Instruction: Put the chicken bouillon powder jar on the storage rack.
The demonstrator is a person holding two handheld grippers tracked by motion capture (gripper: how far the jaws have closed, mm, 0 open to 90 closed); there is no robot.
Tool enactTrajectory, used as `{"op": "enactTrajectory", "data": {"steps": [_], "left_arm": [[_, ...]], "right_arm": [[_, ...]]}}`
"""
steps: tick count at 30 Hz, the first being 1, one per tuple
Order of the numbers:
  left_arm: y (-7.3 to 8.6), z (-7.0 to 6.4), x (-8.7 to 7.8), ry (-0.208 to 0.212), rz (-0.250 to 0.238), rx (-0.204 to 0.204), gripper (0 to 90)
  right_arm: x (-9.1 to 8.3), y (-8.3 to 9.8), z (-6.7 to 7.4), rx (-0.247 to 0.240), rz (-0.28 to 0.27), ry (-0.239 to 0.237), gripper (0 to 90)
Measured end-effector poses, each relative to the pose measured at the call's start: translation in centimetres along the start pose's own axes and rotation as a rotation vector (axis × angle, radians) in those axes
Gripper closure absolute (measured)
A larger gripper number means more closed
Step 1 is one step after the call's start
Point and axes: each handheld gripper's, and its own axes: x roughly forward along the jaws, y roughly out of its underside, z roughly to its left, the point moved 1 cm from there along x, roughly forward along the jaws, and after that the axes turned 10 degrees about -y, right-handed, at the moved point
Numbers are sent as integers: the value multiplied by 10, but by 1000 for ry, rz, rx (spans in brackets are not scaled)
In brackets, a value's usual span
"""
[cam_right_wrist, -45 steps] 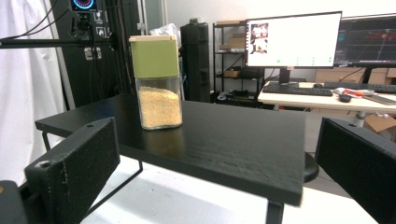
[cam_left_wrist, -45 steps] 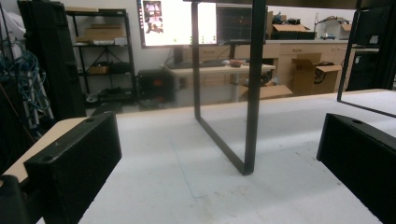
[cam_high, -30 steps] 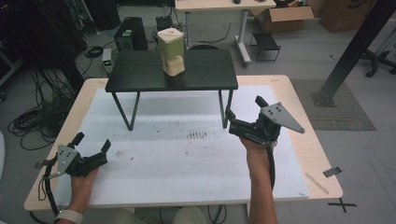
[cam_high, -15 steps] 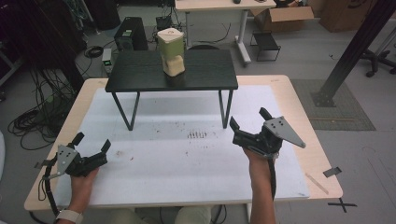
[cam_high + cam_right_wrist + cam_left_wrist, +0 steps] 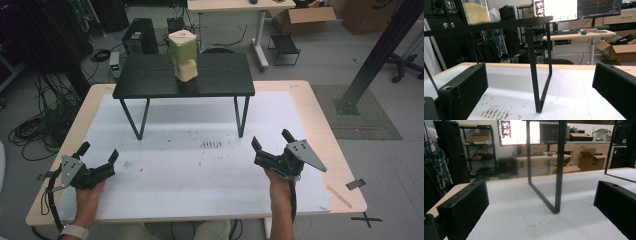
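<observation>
**Two open grippers, one container out of reach**

Two grippers sit low over the white sheet [image 5: 200, 170] at the near side of the table [image 5: 320, 105], and neither holds anything. The left gripper [image 5: 97, 159] is near the left edge, its jaws spread wide apart with bare sheet between them. The right gripper [image 5: 270, 145] is toward the right side, jaws likewise parted and empty, pointing roughly toward the small black stand [image 5: 150, 82].

The thing nearest to being worked on is the pale container [image 5: 183, 55], upright on top of the stand, close to its middle and well apart from both grippers. From the right gripper view, its grainy yellowish contents [image 5: 476, 11] show above the stand's top edge, with one thin black leg [image 5: 535, 75] straight ahead.

I'd say the trouble lies in the stand itself. It is on slim legs, and a gripper rising from below could clip the edge of the top or a leg and shake the whole thing. The container is tall and narrow, so a knock, or a pinch taken too high, could tip it and spill what is inside. The left leg [image 5: 557, 170] stands right in the left gripper's line too.
</observation>
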Motion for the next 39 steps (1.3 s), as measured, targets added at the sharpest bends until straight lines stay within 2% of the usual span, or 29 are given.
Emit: {"op": "enactTrajectory", "data": {"steps": [14,29,39], "left_arm": [[0,0,0,0,1,3,2],[0,0,0,0,2,3,2],[0,0,0,0,2,3,2]], "right_arm": [[-1,34,-8,16,34,19,0],[2,51,-7,-6,58,28,0],[-2,62,-10,-16,64,46,0]]}}
